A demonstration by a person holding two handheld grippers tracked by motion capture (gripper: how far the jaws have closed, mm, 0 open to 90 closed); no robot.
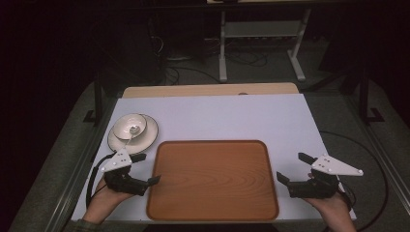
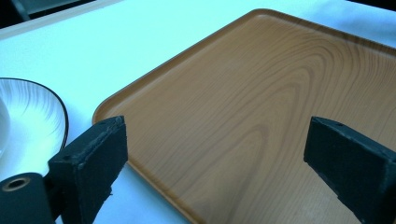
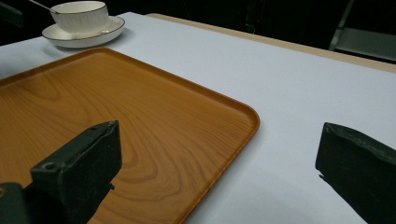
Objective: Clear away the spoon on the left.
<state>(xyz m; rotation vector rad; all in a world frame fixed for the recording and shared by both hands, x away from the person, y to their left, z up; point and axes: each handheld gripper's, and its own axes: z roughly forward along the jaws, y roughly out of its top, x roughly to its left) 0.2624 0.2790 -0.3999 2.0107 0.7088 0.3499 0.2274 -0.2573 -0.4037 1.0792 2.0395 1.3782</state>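
Note:
A wooden tray (image 1: 212, 179) lies bare in the middle of the white table top, also seen as the tray (image 2: 261, 107) and the tray (image 3: 93, 121). A white bowl (image 1: 129, 124) with a spoon in it rests on a white plate (image 1: 149, 133) at the tray's far left; the bowl (image 3: 80, 14) and the plate (image 2: 32, 126) show in the gripper views too. My left gripper (image 1: 146, 169) hovers open at the tray's left edge, nothing between its jaws. My right gripper (image 1: 294, 166) stands open at the tray's right edge, also with nothing in it.
The white table top (image 1: 232, 116) ends at a wooden strip at the back. Cables trail from both grippers over the table's sides. A dark floor with table legs and more cables lies beyond.

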